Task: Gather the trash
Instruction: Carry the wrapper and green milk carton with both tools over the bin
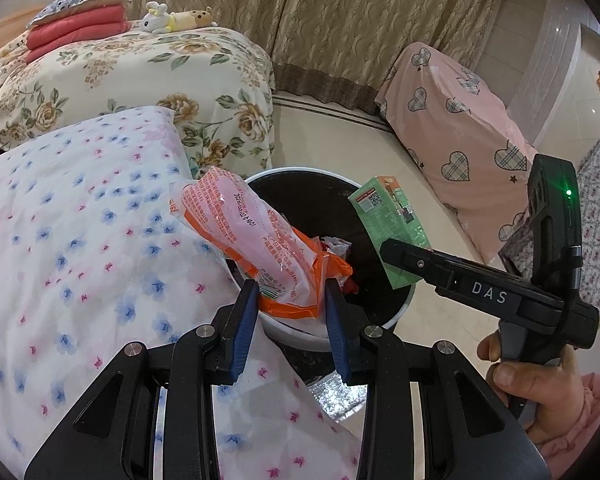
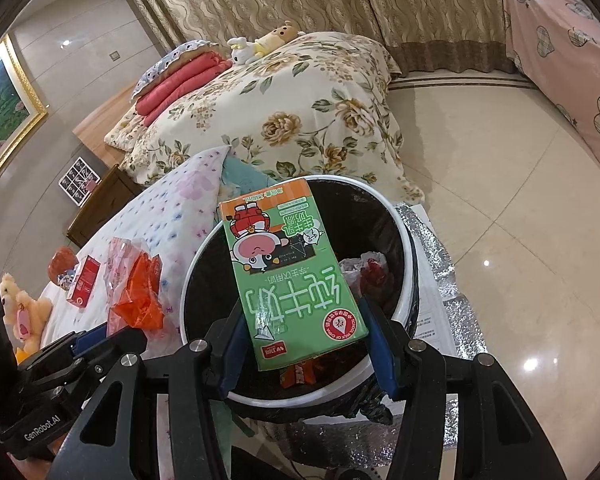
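My left gripper is shut on a pink and orange plastic snack wrapper and holds it at the near left rim of the bin. My right gripper is shut on a green milk carton and holds it over the open bin, which has a white rim, a black liner and crumpled trash inside. The carton and the right gripper's body also show in the left wrist view. The wrapper shows in the right wrist view, left of the bin.
A bed with a dotted white quilt lies left of the bin, holding a red carton and a teddy bear. A floral bed stands behind. A pink heart-print cover is at the right. Tiled floor surrounds the bin.
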{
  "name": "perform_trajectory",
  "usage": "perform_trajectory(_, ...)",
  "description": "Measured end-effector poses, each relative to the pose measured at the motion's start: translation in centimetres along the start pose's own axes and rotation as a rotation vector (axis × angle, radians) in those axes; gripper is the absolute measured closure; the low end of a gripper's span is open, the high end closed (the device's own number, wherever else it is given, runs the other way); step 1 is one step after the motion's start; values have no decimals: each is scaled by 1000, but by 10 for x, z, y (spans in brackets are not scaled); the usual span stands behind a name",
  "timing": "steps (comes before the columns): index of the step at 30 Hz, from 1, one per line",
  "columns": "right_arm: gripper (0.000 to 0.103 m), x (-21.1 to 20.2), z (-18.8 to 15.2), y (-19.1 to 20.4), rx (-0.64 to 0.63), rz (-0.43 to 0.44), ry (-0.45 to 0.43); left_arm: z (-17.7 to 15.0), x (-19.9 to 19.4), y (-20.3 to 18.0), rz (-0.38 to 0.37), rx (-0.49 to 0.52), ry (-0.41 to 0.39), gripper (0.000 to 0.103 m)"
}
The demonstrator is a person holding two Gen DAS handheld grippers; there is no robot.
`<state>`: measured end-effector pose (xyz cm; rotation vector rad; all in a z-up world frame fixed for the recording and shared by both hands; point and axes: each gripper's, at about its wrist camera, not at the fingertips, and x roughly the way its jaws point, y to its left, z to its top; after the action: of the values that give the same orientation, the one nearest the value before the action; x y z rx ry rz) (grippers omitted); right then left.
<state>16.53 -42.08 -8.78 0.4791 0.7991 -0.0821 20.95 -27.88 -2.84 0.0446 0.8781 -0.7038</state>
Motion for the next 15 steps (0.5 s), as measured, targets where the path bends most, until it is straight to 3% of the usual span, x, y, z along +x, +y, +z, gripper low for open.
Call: perform_trajectory(15,49,6,6,-6,10,-7,13,6,11,-2,2,4,16,70)
